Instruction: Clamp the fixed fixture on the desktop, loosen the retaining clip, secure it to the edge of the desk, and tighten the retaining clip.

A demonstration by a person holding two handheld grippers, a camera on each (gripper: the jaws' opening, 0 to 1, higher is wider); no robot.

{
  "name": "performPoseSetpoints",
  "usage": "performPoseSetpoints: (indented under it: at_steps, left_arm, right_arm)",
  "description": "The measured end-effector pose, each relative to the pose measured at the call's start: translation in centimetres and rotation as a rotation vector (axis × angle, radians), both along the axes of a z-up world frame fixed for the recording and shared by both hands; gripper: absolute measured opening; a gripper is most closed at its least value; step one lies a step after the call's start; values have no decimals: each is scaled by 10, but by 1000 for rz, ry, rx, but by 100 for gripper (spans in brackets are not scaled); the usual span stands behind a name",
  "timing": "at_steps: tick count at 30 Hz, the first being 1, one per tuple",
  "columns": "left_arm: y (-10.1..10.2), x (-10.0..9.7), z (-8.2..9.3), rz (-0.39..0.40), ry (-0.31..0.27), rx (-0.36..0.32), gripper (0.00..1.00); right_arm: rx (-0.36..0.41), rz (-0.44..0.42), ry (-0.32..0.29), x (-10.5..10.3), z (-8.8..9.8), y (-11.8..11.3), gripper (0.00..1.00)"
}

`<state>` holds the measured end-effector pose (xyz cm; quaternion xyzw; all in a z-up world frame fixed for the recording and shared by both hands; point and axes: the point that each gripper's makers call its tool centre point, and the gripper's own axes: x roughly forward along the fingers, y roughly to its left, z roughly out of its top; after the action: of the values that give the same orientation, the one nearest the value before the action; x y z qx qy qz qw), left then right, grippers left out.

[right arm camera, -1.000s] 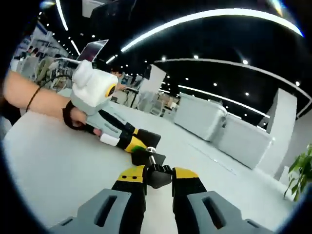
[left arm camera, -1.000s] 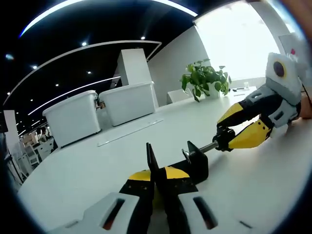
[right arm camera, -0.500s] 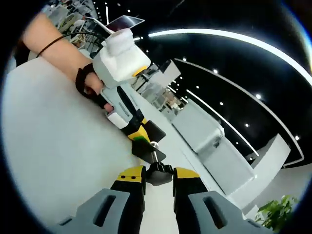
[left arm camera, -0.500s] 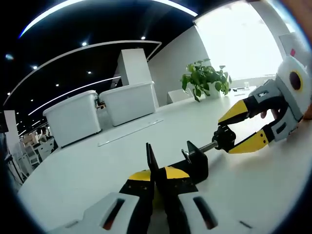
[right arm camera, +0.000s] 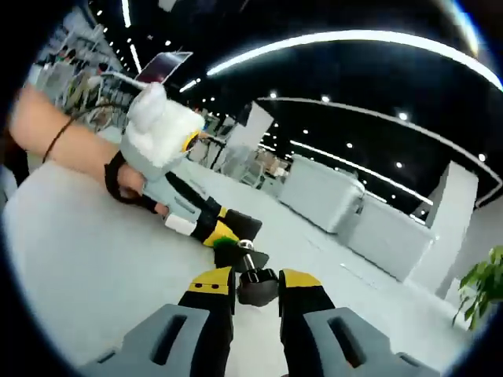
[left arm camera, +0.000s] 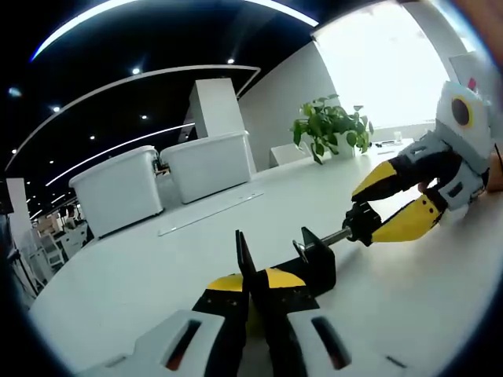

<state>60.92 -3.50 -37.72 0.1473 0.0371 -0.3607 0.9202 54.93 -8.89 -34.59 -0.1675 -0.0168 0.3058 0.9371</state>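
In the left gripper view, the left tongs [left arm camera: 250, 292] are closed on the black metal clamp fixture [left arm camera: 302, 263] lying on the white tabletop [left arm camera: 134, 275]. In the right gripper view, the right tongs [right arm camera: 256, 285] pinch its round black screw knob [right arm camera: 258, 282].

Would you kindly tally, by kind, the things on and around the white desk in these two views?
Black clamp fixture: 1
Hand-held grippers, left and right: 2
White storage bins: 2
Potted plant: 1
Total: 6
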Motion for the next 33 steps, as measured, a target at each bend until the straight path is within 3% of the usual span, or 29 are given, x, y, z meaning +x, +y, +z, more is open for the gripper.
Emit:
performPoseSetpoints:
  at_steps: [2,5,8,10,12,18,19,21,24,25,26,30,33]
  left_arm:
    - [0,0,0,-1,0,0,6]
    - [0,0,0,-2,-1,0,6]
    - [0,1,0,-2,0,-1,6]
    - [0,1,1,-2,0,-1,6]
    - [0,2,1,-1,0,0,6]
    - [0,1,1,-2,0,0,6]
    - [0,1,0,-1,0,0,6]
    - [0,1,0,0,0,0,6]
    - [0,1,0,1,0,0,6]
    - [0,0,0,1,0,0,6]
    - [0,0,0,1,1,0,6]
    - [0,1,0,1,1,0,6]
    - [0,0,0,0,1,0,6]
  right_arm:
    - [158,15,84,1,5,-2,23]
    - [260,-1,151,6,4,-11,23]
    - [353,-14,258,10,-6,-17,23]
    - [390,-13,316,13,-12,-18,23]
    - [396,11,337,13,-15,-14,24]
    - [382,12,317,12,-14,-12,24]
    - [370,11,310,12,-14,-11,24]
    - [274,5,255,9,-15,-9,23]
    - [-40,-22,68,10,-19,-5,22]
    - [-103,-19,15,8,-18,-2,23]
    - [-145,-29,9,8,-21,-2,23]
    - [-151,-25,3,7,-22,-2,23]
    - [-216,-32,-36,6,-22,-1,23]
